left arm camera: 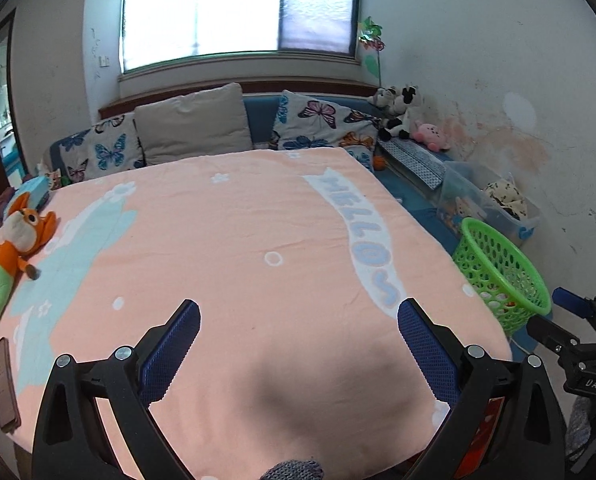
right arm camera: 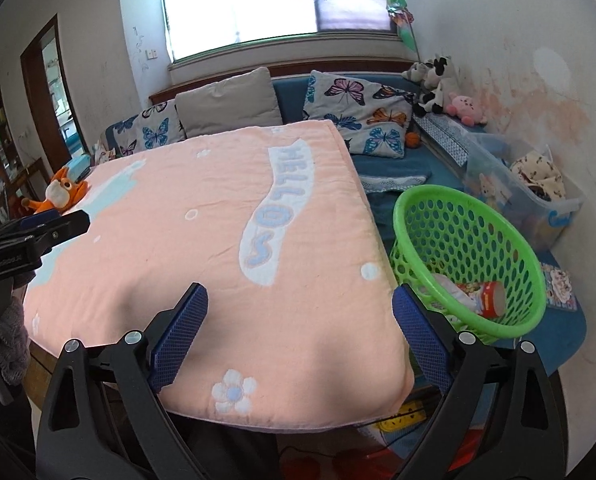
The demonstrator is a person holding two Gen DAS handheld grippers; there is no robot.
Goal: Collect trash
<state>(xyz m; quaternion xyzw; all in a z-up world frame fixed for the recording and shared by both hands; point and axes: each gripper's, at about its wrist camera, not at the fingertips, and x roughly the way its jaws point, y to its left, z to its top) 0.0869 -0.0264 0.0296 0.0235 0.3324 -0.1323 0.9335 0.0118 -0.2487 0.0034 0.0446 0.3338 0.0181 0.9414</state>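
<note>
Two grippers hang over the near edge of a table draped in a pink blanket (left arm camera: 226,240), and both stand with their blue pads wide apart and nothing between them. The left gripper (left arm camera: 298,344) points down across the middle of the blanket; the right gripper (right arm camera: 299,334) sits toward the blanket's right corner, beside the green basket (right arm camera: 417,204).

That basket stands on the blue seat just off the table's right edge, tilted so its mouth faces the table. Inside it lie a red printed cup (right arm camera: 491,299) on its side and some crumpled white wrapping (right arm camera: 447,286), so the trash visible here is already collected. No loose litter shows on the blanket. What remains there is an orange fox plush (left arm camera: 14,248) at the far left and a brown phone case (left arm camera: 2,384) near the left edge, neither of which reads as rubbish.

The step in hand looks like a last check of the surface. Done well, it means sweeping both views along the blanket's edges and the floor below, where red and yellow shapes (right arm camera: 397,424) show under the table but are too unclear to name. Jaws should stay apart until something plainly disposable is found, and the tilted basket should not be nudged.
</note>
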